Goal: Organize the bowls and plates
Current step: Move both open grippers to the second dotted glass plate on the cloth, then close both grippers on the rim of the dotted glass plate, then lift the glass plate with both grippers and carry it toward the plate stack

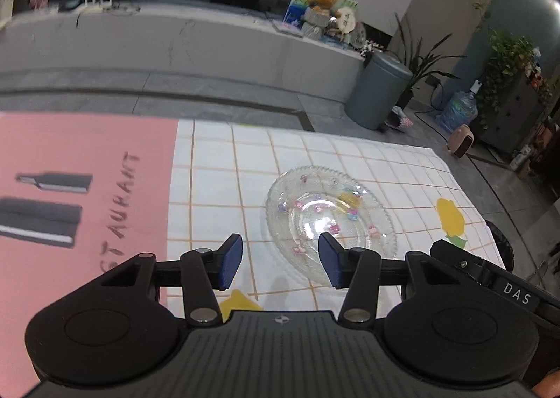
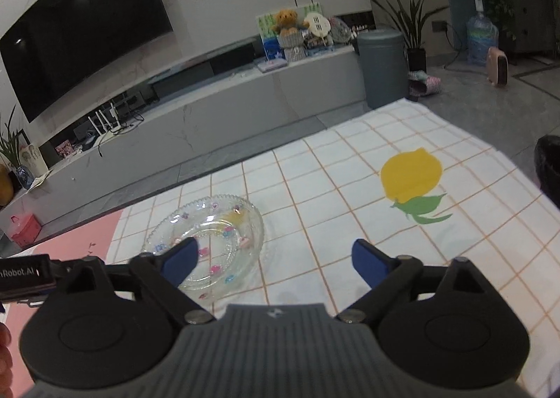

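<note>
A: What covers the surface (image 2: 455, 240)?
B: A white checked cloth (image 2: 315, 188) with a lemon print (image 2: 411, 176); a pink mat (image 1: 87, 153) lies at its far side from the lemon.
A: And the dish?
B: One clear glass plate (image 1: 329, 219) with small coloured flowers sits flat on the cloth, between the lemon and the pink mat.
A: The left tool (image 1: 280, 256)?
B: Jaws apart, nothing between them; it hovers at the plate's near edge.
A: The right tool (image 2: 273, 258)?
B: Spread wide and empty, on the lemon side of the plate; one blue fingertip (image 2: 182, 260) overlaps the plate's rim in view; contact I cannot tell.
</note>
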Demonstrator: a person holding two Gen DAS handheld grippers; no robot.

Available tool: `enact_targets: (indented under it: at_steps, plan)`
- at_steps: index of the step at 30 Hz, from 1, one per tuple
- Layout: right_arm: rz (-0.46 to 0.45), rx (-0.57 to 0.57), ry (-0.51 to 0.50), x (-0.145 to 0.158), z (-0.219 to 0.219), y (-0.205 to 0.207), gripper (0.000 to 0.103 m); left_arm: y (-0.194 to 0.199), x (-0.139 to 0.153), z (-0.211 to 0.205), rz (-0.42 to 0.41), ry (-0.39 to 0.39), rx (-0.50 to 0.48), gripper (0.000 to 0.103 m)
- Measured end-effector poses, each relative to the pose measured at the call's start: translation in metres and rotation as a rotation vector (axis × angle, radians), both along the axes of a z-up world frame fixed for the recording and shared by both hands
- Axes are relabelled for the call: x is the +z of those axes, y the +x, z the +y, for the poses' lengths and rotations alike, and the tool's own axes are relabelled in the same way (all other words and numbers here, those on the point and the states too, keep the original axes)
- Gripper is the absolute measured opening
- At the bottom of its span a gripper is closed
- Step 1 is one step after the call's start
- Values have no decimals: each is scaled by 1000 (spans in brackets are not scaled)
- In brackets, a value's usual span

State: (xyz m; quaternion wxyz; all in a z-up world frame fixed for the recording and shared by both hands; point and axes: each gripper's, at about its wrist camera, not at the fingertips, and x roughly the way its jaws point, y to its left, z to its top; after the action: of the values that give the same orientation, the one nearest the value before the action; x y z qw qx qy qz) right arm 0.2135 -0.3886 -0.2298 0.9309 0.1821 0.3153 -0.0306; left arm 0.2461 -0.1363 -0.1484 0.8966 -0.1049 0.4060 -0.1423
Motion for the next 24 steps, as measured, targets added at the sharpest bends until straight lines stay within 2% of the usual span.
enact_targets:
  at_steps: [3,5,6,8,10,12,14,18,20,22,24]
  plan:
    - [23,1,36,-9,-2,10,74,9,-11,0,14,-10,15,50]
    - [30,8,61,-14,-3,16,61,14,-15,0,12,-30,13,50]
    - [37,8,76,-16,-4,19,60,17,-16,0,13,-39,9,49]
    - [46,19,116,-21,-5,25,49,24,-20,-2,30,-60,13,47]
    - [62,25,152,-25,-5,31,42,29,-25,-1,49,-94,30,43]
    - [72,27,174,-30,-4,35,41,33,-29,0,57,-116,40,42]
    - [84,36,196,-34,-4,39,33,36,-31,-2,64,-115,38,39]
    - [85,42,220,-37,-1,45,25,41,-37,-4,94,-111,46,28]
    - [96,46,234,-38,-1,47,16,43,-38,-4,96,-115,55,25]
    - [98,38,245,-39,-1,47,15,45,-38,-4,105,-121,58,17]
    - [106,24,257,-40,-3,47,10,46,-38,-5,112,-109,61,14]
